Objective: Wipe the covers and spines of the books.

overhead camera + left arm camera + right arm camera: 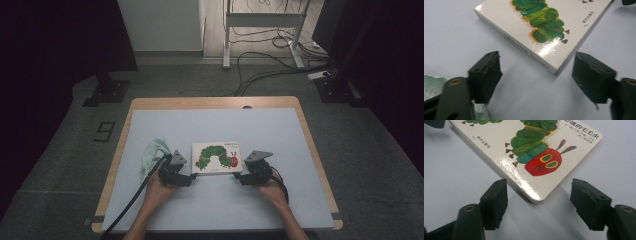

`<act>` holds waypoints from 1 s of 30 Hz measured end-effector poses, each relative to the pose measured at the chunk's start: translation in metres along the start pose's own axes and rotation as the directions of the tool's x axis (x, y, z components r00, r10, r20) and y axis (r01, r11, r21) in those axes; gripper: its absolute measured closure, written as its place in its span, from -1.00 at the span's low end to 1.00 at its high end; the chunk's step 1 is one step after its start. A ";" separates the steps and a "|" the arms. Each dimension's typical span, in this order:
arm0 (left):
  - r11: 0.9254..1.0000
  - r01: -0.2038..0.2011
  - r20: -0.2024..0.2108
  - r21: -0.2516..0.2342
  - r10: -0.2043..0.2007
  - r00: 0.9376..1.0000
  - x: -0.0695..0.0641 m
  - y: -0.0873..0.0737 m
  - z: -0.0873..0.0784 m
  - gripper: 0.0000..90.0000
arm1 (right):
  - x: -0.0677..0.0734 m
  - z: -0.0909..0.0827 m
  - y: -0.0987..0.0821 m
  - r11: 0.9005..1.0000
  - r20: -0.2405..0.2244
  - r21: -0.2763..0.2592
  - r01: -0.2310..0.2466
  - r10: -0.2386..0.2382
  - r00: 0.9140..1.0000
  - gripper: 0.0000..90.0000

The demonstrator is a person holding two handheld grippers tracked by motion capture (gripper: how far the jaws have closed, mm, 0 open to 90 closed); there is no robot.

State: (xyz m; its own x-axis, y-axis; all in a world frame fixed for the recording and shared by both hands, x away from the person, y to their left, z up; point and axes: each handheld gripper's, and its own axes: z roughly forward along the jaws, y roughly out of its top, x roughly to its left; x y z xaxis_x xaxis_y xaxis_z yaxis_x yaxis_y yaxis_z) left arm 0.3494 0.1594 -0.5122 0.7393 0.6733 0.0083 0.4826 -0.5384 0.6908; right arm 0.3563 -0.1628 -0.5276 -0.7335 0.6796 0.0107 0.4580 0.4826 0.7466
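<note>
The book lies flat near the middle of the table, its far edge cropped in both gripper views. The cloth beside it is dim and partly covered by cable. Left gripper and right gripper face its near corners, jaws spread wide and holding nothing.

The pale-blue mat carries a book and cloth.

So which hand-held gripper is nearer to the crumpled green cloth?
Left. The left hand-held gripper sits just right of the cloth, at the book's near-left corner. The right hand-held gripper is at the book's near-right corner, farther away.
</note>
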 end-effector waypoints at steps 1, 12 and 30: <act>1.000 0.001 0.002 0.001 -0.001 1.000 -0.001 0.000 -0.002 -0.63 | 0.001 -0.002 0.000 1.000 -0.003 -0.004 -0.004 0.004 1.000 -0.45; 1.000 -0.028 0.002 -0.005 0.028 1.000 -0.015 -0.002 -0.030 -1.00 | 0.010 -0.032 0.003 1.000 -0.027 -0.020 0.011 -0.012 1.000 -0.76; 0.998 -0.030 -0.007 -0.061 0.030 1.000 -0.022 -0.035 -0.073 -1.00 | 0.011 -0.079 -0.019 1.000 0.030 -0.028 0.013 -0.013 0.999 -1.00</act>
State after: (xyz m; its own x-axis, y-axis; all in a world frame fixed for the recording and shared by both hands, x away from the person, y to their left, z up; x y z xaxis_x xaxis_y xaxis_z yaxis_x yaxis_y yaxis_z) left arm 0.2821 0.2000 -0.4840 0.7503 0.6602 0.0339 0.4305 -0.5269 0.7328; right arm 0.2996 -0.2079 -0.4889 -0.7236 0.6900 -0.0189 0.4341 0.4761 0.7648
